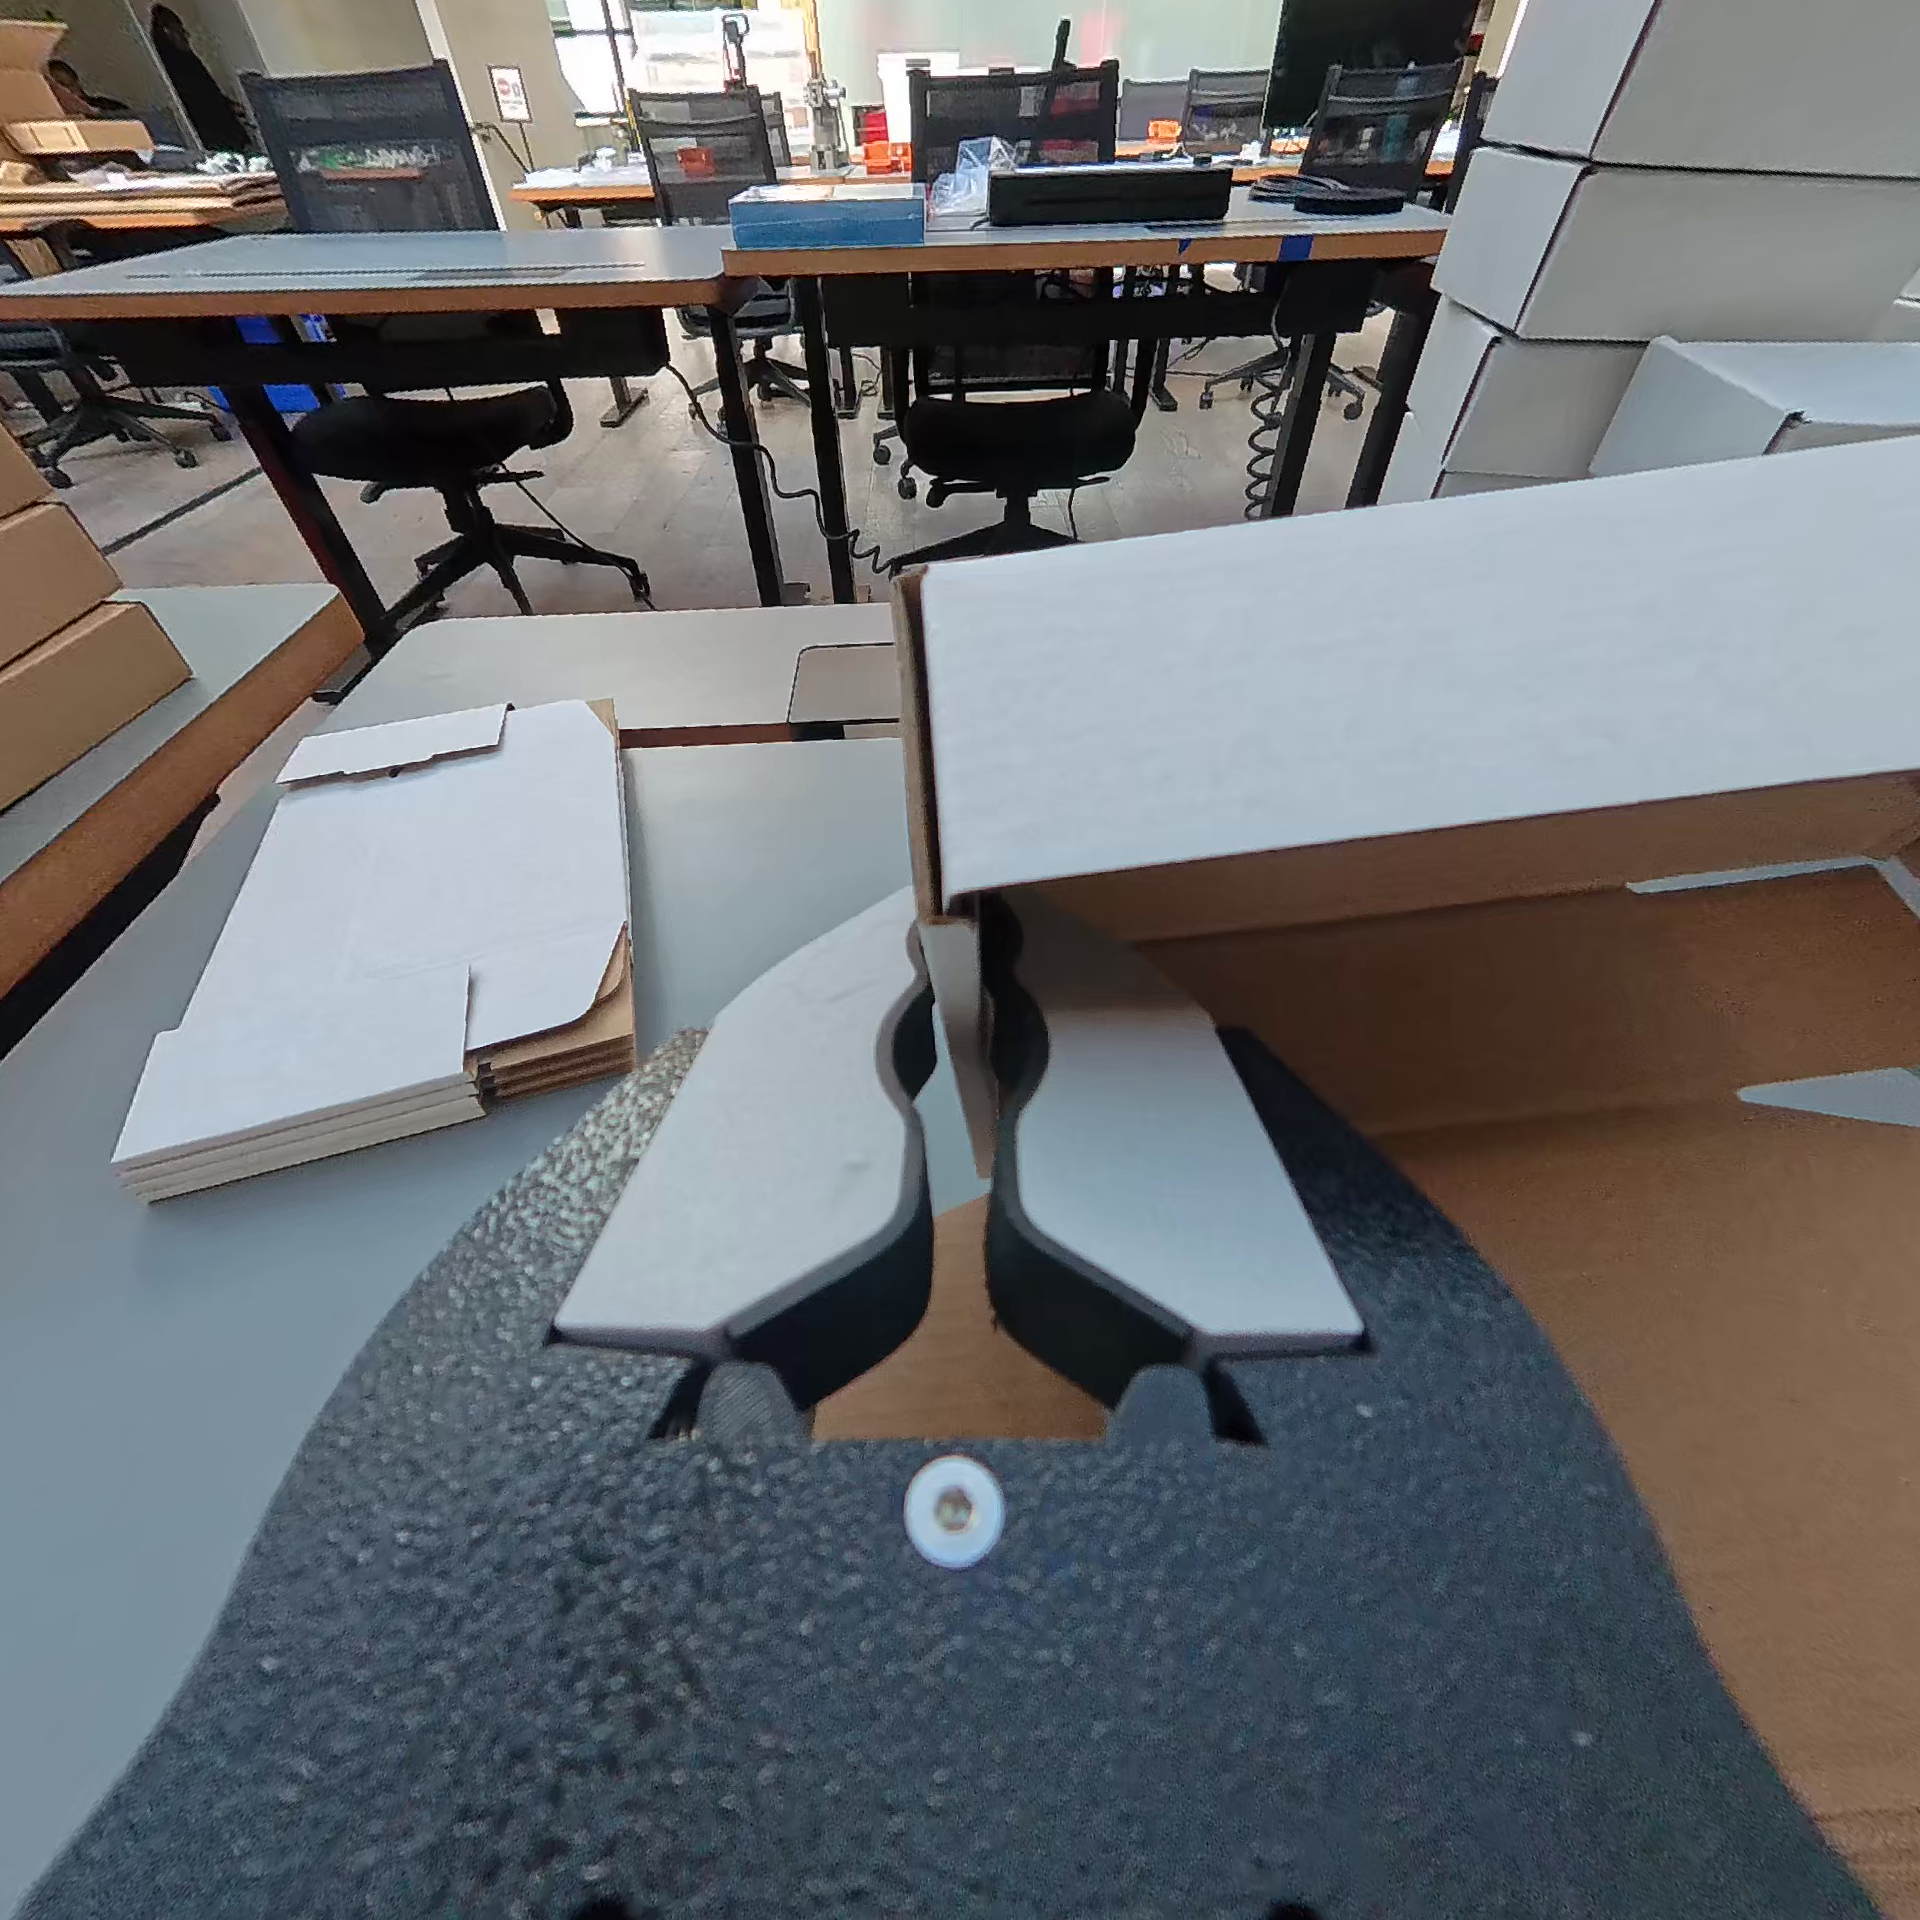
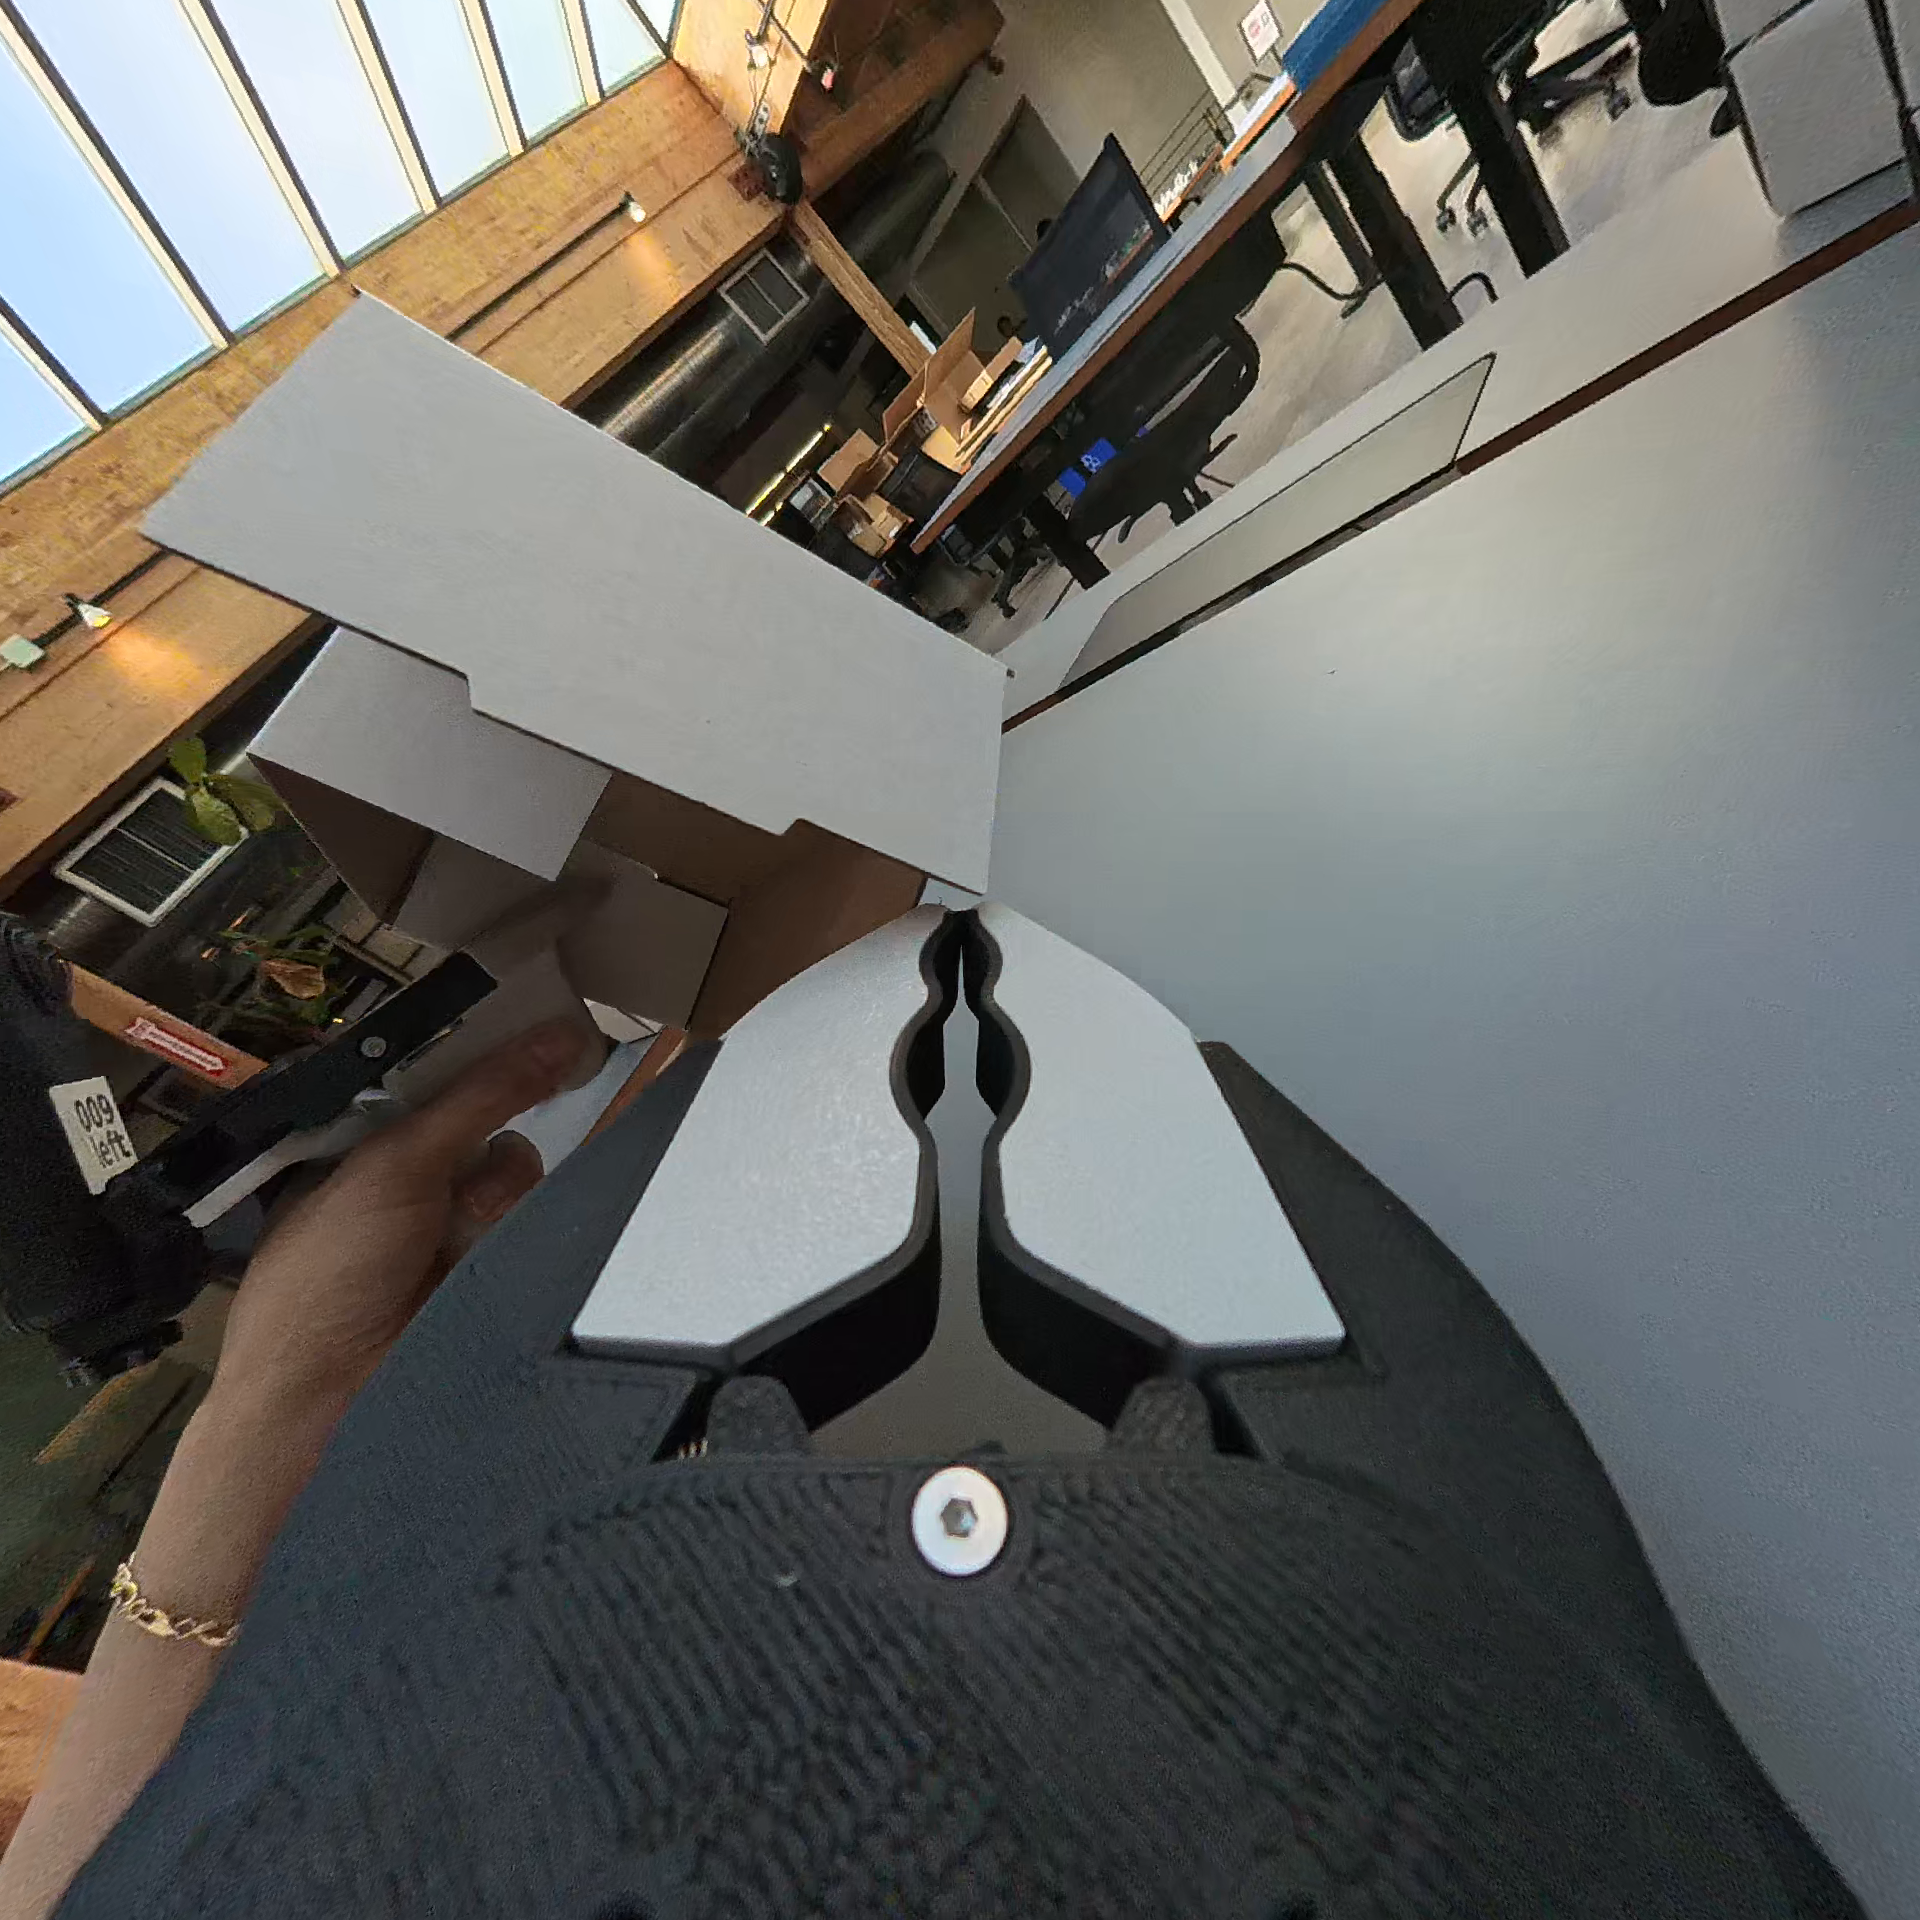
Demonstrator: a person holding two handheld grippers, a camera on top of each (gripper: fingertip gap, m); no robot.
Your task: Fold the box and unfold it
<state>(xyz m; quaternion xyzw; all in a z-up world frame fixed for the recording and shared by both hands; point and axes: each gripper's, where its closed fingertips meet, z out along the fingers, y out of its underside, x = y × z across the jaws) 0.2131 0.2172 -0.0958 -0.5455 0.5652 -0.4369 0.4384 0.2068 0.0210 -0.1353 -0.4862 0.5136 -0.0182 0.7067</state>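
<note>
The box (image 1: 1351, 727) is white outside and brown inside, half formed on the grey table (image 1: 748, 831). One long white panel is raised over its brown floor (image 1: 1558, 1299). My left gripper (image 1: 958, 966) is shut on the thin upright edge of a side flap (image 1: 961, 1039) at the box's near left corner. In the right wrist view the box (image 2: 582, 623) is at the left, panel tilted up. My right gripper (image 2: 958, 930) is shut with its tips together, nothing between them, just below the panel's near corner (image 2: 971, 873).
A stack of flat box blanks (image 1: 395, 935) lies to the left on the table. Folded white boxes (image 1: 1662, 208) are piled at the back right, brown boxes (image 1: 62, 623) at the far left. A hand (image 2: 395, 1195) holds the other gripper. Desks and chairs stand beyond.
</note>
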